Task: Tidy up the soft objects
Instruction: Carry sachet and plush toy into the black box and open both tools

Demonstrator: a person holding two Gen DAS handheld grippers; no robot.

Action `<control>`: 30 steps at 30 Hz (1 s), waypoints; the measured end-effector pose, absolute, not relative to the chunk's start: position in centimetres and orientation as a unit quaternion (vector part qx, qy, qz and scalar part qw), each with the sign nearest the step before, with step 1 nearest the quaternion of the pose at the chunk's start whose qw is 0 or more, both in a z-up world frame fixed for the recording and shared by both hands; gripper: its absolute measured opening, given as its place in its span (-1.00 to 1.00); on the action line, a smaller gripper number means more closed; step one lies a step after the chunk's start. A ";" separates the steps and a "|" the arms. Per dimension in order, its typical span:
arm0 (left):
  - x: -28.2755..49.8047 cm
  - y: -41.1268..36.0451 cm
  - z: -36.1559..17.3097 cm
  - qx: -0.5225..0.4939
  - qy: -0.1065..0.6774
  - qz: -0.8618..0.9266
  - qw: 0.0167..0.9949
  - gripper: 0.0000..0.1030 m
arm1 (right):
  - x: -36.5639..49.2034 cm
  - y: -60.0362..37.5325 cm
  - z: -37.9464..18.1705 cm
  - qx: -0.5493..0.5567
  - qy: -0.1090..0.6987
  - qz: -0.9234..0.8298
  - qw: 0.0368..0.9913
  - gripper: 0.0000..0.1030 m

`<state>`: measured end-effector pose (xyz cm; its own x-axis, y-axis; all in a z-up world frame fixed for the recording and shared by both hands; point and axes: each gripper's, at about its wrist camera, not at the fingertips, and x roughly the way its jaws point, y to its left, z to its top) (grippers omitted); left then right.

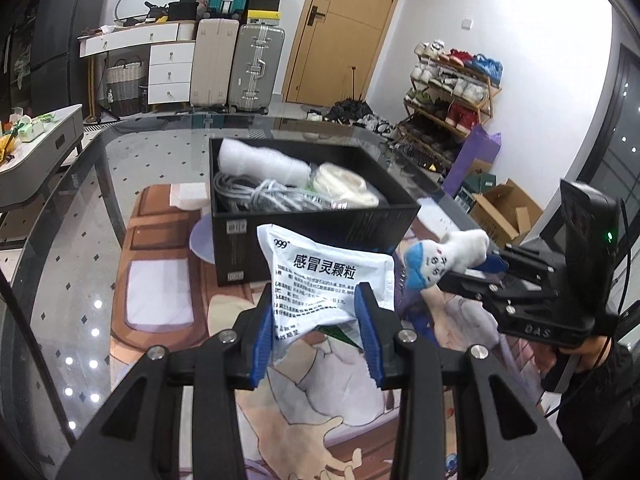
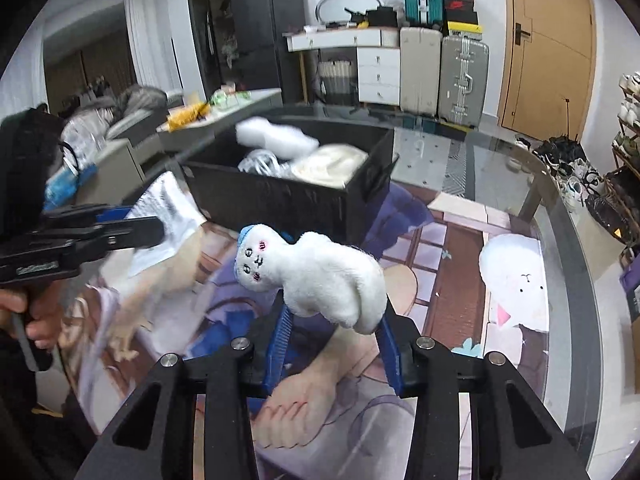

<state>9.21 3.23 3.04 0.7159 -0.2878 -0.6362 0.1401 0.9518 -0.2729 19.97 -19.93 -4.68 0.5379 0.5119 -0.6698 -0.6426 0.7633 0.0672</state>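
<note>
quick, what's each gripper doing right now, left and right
Left gripper: closed on the white medicine packet, held up in front of the black box.
Right gripper: closed on the white plush toy.

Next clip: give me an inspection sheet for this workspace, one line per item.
Surface: glass table over an illustrated mat.
Job's things: white sachet and plush toy held in the air; black box holds a white roll and a cream bundle.
Clutter: nothing seen.
Grippers: left gripper shut on the sachet; right gripper shut on the toy.
Cables: grey coil in the box.
Surroundings: suitcases, door, shoe rack.
</note>
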 end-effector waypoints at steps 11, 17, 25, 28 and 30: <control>10.7 4.3 5.9 -0.120 0.322 -0.095 0.934 -0.28 | 20.0 -19.2 -1.1 -0.053 0.307 0.307 0.899 -0.21; 12.9 5.0 6.5 -0.128 0.312 -0.079 0.938 -0.28 | 21.7 -18.1 0.0 -0.036 0.306 0.276 0.910 -0.21; 16.4 5.1 5.8 -0.128 0.321 -0.059 0.936 -0.28 | 24.7 -15.3 0.5 -0.054 0.322 0.233 0.916 -0.21; 17.3 4.9 5.3 -0.120 0.322 -0.046 0.938 -0.28 | 25.6 -13.9 0.3 -0.068 0.325 0.218 0.918 -0.21; 17.9 4.9 4.9 -0.119 0.326 -0.043 0.937 -0.28 | 26.2 -13.0 0.0 -0.082 0.327 0.206 0.919 -0.21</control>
